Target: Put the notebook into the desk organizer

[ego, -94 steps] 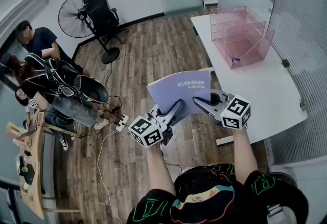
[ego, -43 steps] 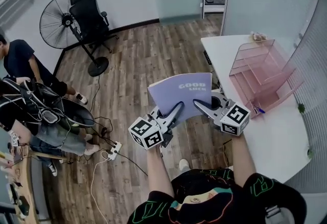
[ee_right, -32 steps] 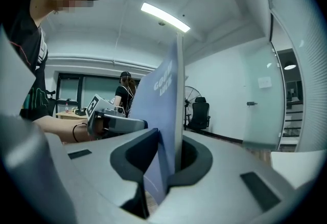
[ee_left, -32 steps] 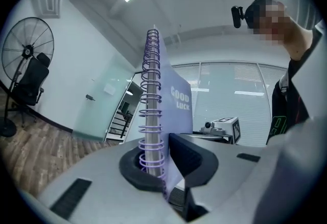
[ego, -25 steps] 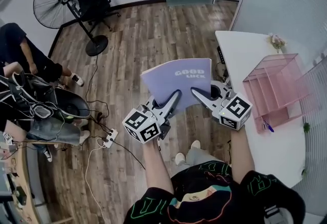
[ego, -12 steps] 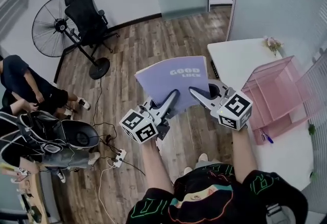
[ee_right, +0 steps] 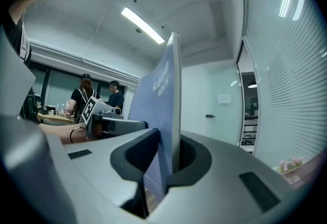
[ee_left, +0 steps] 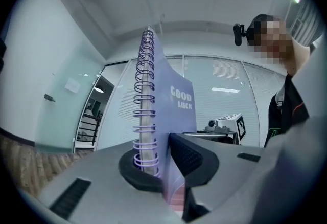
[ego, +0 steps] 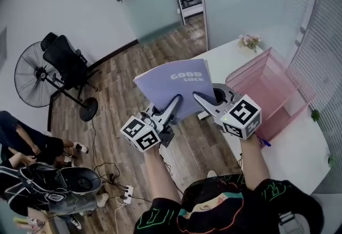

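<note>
Two grippers hold up one purple notebook in the middle of the frame. The left gripper is squeezed tight on its spiral edge, the right gripper on its other edge. Next, I think, it must swing right and slide down into the one pink desk organizer on the table.

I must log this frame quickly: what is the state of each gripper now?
Left gripper: closed on the purple spiral notebook, beside its spiral.
Right gripper: closed on the same notebook's other edge.
</note>
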Demonstrator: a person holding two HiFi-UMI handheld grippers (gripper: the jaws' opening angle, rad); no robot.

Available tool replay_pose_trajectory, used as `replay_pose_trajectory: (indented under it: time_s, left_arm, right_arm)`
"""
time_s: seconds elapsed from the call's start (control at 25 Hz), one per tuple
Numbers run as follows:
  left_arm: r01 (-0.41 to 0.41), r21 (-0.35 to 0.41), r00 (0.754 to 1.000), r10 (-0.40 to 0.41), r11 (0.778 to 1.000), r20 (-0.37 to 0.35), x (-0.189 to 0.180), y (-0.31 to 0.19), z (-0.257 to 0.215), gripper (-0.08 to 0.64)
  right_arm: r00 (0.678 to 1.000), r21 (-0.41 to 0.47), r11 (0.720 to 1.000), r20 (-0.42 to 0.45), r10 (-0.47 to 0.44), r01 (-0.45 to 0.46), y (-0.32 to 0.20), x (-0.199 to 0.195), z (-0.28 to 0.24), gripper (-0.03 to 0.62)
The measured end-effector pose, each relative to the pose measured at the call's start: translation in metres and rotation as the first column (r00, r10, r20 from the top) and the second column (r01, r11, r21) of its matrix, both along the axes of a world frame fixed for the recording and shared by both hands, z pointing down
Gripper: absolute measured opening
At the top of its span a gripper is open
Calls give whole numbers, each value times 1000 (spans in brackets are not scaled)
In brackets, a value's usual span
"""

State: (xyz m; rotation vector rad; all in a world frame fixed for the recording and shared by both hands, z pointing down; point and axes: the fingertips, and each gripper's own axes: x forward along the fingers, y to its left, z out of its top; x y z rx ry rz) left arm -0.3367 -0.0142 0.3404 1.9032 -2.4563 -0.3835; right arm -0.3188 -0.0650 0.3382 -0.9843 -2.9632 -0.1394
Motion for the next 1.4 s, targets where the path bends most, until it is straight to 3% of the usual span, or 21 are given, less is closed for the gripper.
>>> replay_pose_trajectory:
  time_s: [0.32, 0.68, 0.76, 0.84, 1.16, 1.24, 1.4]
  left_arm:
    - [-205, -11, 978, 205, 979, 46, 6, -80, -25, 49]
    - [-446, -48, 892, 448, 894, 51, 0, -148, -33, 50]
    - [-506, -54, 860, 509, 861, 51, -3, -171, -30, 49]
    - [-579, -68, 811, 582, 813, 50, -2, -189, -29, 49]
    - [-788, -144, 601, 798, 599, 33, 12, -225, -17, 51]
    - [-812, -147, 567, 823, 565, 34, 17, -239, -17, 54]
    - [-836, -159, 526, 850, 525, 41, 31, -260, -22, 63]
  right_arm:
    - [971, -49, 970, 7, 241, -240, -75, 18, -24, 57]
    - [887, -89, 885, 22, 461, -458, -134, 23, -31, 57]
    - [856, -97, 854, 22, 516, -512, -155, 21, -27, 57]
    - [812, -112, 808, 17, 583, -578, -169, 25, -25, 57]
    - [590, -179, 578, -17, 807, -796, -192, 46, -11, 57]
    - [539, -176, 528, -21, 842, -831, -203, 52, -11, 57]
    - [463, -184, 446, -65, 884, -876, -220, 68, -17, 55]
